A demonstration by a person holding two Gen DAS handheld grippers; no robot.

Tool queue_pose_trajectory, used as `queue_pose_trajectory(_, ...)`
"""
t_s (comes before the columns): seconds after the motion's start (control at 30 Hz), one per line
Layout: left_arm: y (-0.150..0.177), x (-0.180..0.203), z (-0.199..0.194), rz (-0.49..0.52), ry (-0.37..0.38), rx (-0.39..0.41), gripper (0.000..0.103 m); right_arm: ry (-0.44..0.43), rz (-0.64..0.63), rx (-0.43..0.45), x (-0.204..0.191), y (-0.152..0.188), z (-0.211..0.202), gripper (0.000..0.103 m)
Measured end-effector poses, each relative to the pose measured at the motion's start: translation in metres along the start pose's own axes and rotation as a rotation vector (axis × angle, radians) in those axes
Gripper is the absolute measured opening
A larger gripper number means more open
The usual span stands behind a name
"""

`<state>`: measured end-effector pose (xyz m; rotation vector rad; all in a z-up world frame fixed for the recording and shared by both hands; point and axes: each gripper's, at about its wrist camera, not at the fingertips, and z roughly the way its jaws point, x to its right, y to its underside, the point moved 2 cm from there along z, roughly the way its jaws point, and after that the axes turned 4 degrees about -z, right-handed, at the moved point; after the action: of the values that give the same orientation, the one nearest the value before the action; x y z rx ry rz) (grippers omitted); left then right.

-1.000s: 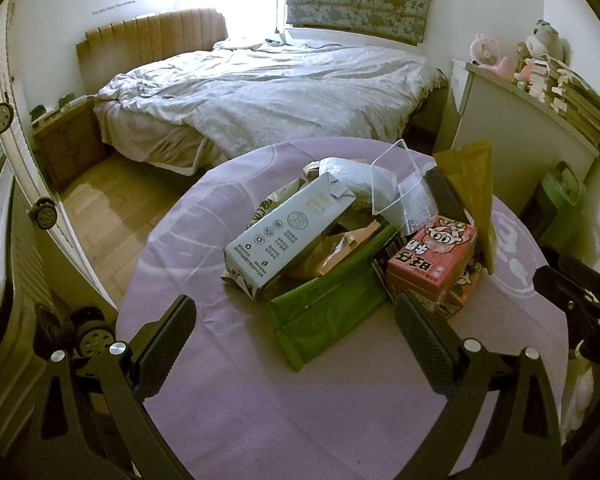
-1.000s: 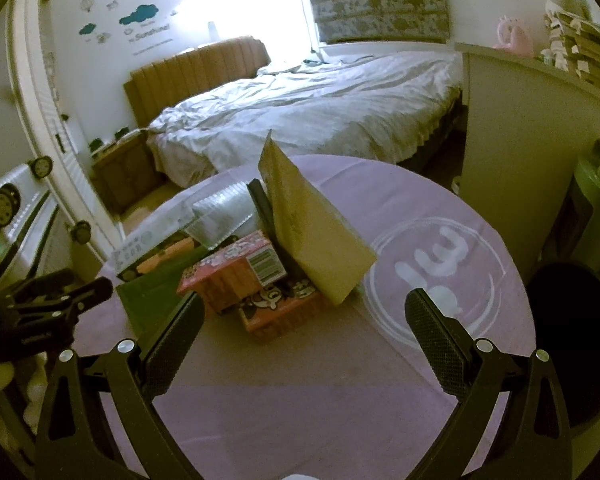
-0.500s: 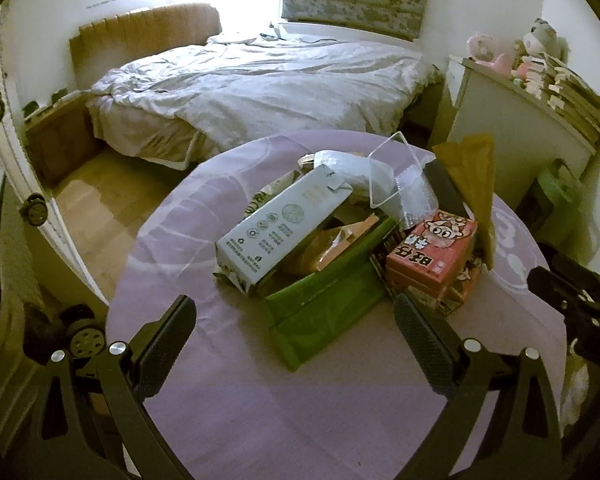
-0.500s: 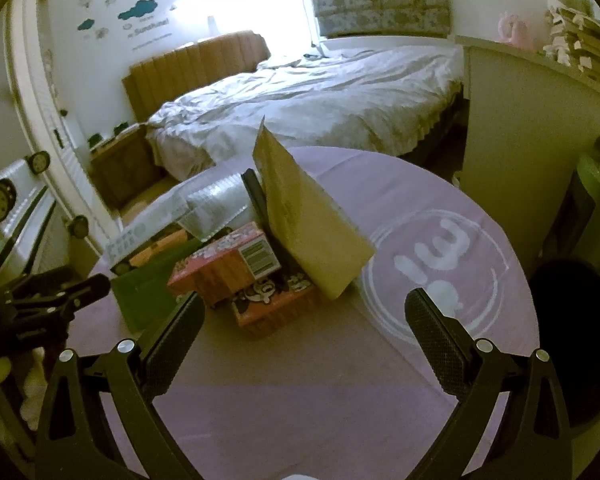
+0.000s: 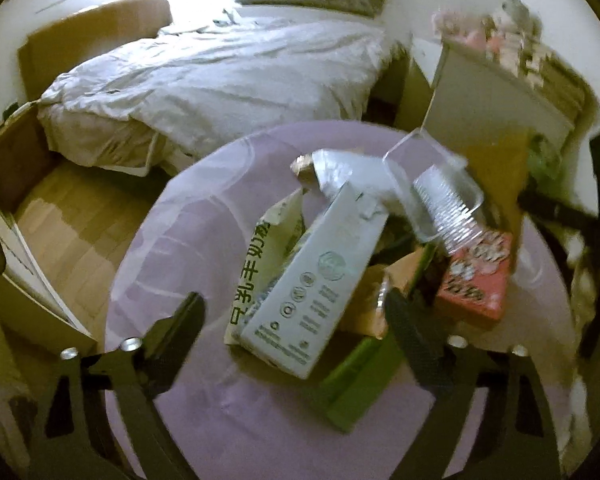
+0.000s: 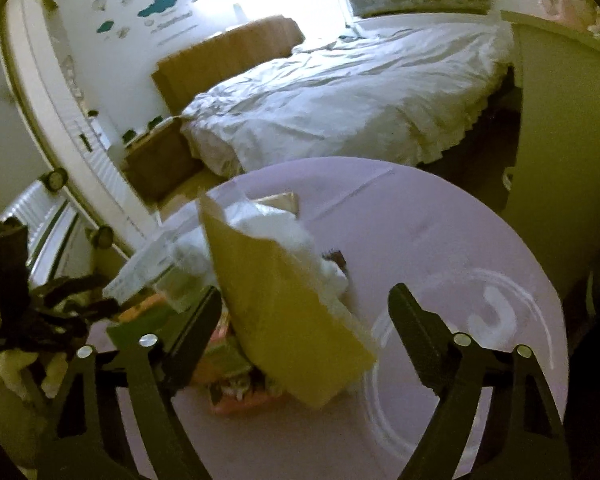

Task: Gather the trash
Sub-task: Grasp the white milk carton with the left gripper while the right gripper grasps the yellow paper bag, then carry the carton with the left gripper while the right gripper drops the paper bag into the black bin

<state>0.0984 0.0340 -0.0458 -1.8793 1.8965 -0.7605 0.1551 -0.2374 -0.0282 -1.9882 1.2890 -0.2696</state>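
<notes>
Since nothing is gripped yet, collection looks barely begun:
left gripper (image 5: 292,320): jaws spread wide, empty, low over the table's (image 5: 180,248) near edge, straddling the near end of the carton (image 5: 316,288).
right gripper (image 6: 304,320): jaws apart, holding nothing, either side of the yellow bag (image 6: 284,320).
green pack (image 5: 356,384): nearest item, flat, partly under the carton.
carton: tilted, lying on the pile mid-table.
pink box (image 5: 476,280): right of the carton, on the table.
clear tray (image 5: 436,184): on top of the pile, far side.
done: no piece visibly removed.
left: whole pile; my guess is carton and bag go first.
bin: cannot tell where; dark shape at the right view's edge is unclear.
bed (image 5: 220,80): beyond the table.
</notes>
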Motion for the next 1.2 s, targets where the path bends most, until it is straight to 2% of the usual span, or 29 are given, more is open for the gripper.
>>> queue_pose_trajectory(0.2,-0.001,0.001,0.016,0.036,0.023,-0.052,0.062,-0.061,-0.028,-0.006,-0.007,-0.011,0.018,0.069)
queue_pose_trajectory(0.3,-0.002,-0.002,0.015,0.01,0.043,-0.043,0.058,-0.081,-0.024,-0.011,-0.012,-0.01,0.023,0.057)
queue_pose_trajectory(0.37,-0.004,-0.005,0.016,-0.019,0.059,-0.036,0.048,-0.107,-0.009,-0.009,-0.014,-0.007,0.023,0.056)
queue_pose_trajectory(0.5,-0.005,-0.011,0.015,-0.077,0.088,-0.029,0.046,-0.149,0.025,-0.008,-0.012,-0.002,0.021,0.055)
queue_pose_trajectory(0.63,-0.006,-0.01,0.009,-0.105,0.095,-0.004,0.044,-0.133,0.021,-0.01,-0.013,0.001,0.018,0.049)
queue_pose_trajectory(0.87,-0.011,0.001,-0.025,-0.131,0.143,0.075,0.043,-0.142,0.05,0.085,-0.014,0.005,-0.014,0.044)
queue_pose_trajectory(1.07,-0.016,0.044,-0.057,-0.103,0.238,0.129,0.043,-0.113,0.103,0.149,-0.002,0.01,-0.051,0.043)
queue_pose_trajectory(1.2,-0.019,0.087,-0.054,-0.054,0.322,0.113,0.042,-0.034,0.152,0.177,0.019,0.023,-0.072,0.043)
